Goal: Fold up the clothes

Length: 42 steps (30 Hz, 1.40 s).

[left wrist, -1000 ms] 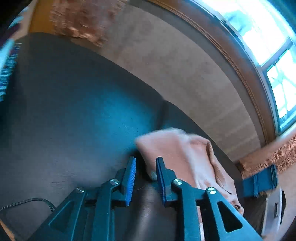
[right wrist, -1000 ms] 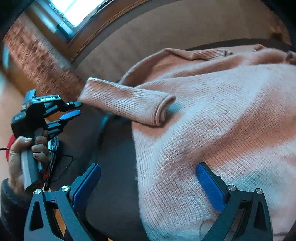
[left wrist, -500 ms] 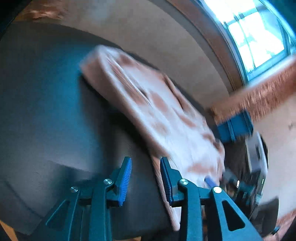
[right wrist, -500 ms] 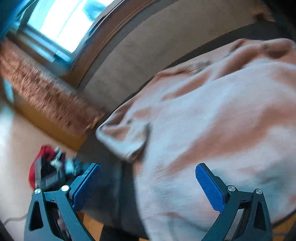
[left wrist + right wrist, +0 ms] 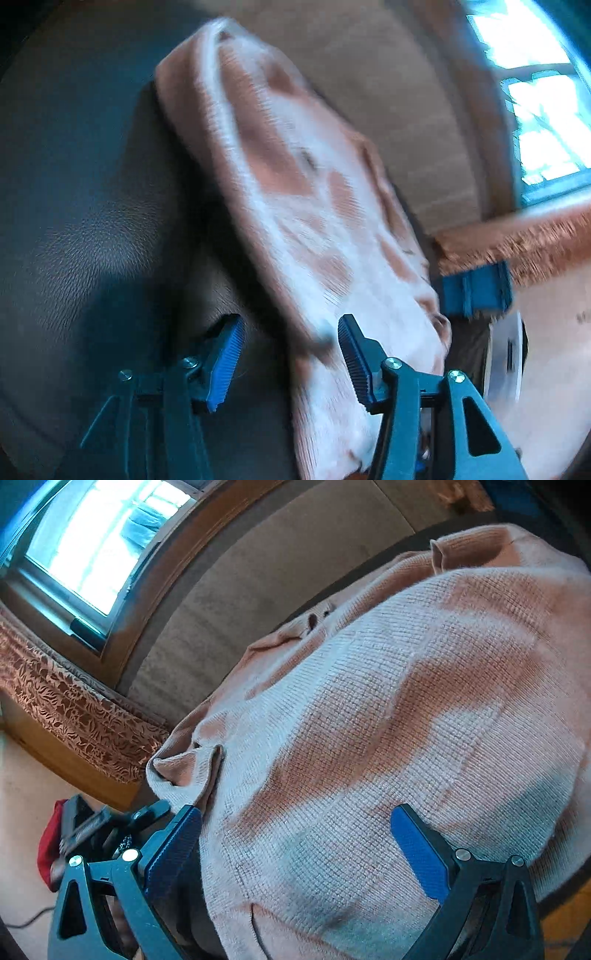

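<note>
Sweater (image 5: 388, 720), pale pink knit, lies spread over a dark table (image 5: 92, 184), running in the left wrist view from about 11 o'clock down to 5 o'clock. Its near edge passes between the fingers of the left gripper (image 5: 286, 360), which stand spread apart with the blue pads (image 5: 225, 365) clear of the cloth on the left side; whether the right pad touches the knit is lost in the blur. The right gripper (image 5: 295, 853) is spread wide as well, its fingers straddling a broad stretch of the sweater's body, pinching nothing. A cuff (image 5: 184, 768) sits folded at the sweater's edge near 9 o'clock in the right wrist view, just above the gripper's left finger. Beyond that finger, at 8 o'clock, part of the other tool shows with something red (image 5: 50, 842) behind it. A window (image 5: 99, 542) glows at 11 o'clock, with a patterned curtain (image 5: 74, 716) below it. A blue box (image 5: 476, 291) stands past the table at 3 o'clock in the left view.
</note>
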### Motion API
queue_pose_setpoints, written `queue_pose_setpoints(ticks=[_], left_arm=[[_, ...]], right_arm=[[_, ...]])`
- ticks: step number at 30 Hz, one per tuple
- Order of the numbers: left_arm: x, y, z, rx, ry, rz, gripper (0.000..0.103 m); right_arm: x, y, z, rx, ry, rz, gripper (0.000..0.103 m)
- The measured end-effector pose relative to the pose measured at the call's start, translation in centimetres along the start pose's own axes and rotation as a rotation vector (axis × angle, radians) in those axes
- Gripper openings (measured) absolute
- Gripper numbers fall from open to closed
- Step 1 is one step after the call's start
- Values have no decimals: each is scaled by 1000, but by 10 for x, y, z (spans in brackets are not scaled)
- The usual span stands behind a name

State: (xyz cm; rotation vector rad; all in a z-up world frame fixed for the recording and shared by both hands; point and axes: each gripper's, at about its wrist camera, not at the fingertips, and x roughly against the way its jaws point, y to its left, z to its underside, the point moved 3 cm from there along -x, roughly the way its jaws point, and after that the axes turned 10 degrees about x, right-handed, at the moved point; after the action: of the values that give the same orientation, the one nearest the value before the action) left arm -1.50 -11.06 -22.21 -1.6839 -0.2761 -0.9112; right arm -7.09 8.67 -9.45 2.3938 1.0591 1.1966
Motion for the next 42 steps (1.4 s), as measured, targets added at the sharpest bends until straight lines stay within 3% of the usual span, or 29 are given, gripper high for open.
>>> queue_pose_setpoints(ticks=[3,6,9,11,15,18,19,21,25,28,32,33,34,37,42], left_arm=[[-4,-4,-14,12,-35,-26,50],[16,-9,-41,-42,-175,-124,13],[65,-10,-78,-63,-327,-189,13],[116,-5,-105,5,-499,-238,23],[182,7,-122,141,-699,-265,38],[153,12,-112,63,-471,-153,43],[132,14,-101,45,-361,-103,43],[91,13,-75,24,-222,-60,43],[42,1,-45,-52,-163,-92,43],[10,-3,-43,-67,-92,-133,43],[-9,-3,-51,-90,-127,-244,39],[-8,-3,-53,-85,-145,-243,34],[-5,-1,-58,-72,-160,-239,19],[27,7,-91,-17,-265,-246,10],[108,12,-146,-9,-473,-295,9]], right_arm=[[-2,-1,4,20,-14,7,103],[-5,8,9,89,-29,41,103],[-14,16,13,155,-43,78,103],[-15,19,14,177,-53,95,103],[-13,17,17,196,-66,119,103],[-2,7,24,224,-78,143,103],[-1,7,27,243,-83,158,103],[-4,12,30,294,-93,201,103],[-13,25,40,420,-107,299,103],[-18,31,43,475,-103,354,103],[-14,25,45,479,-122,363,103],[-12,23,46,481,-125,362,103],[-11,22,46,480,-126,358,103],[-9,20,46,478,-129,348,103],[-12,20,44,476,-133,348,103]])
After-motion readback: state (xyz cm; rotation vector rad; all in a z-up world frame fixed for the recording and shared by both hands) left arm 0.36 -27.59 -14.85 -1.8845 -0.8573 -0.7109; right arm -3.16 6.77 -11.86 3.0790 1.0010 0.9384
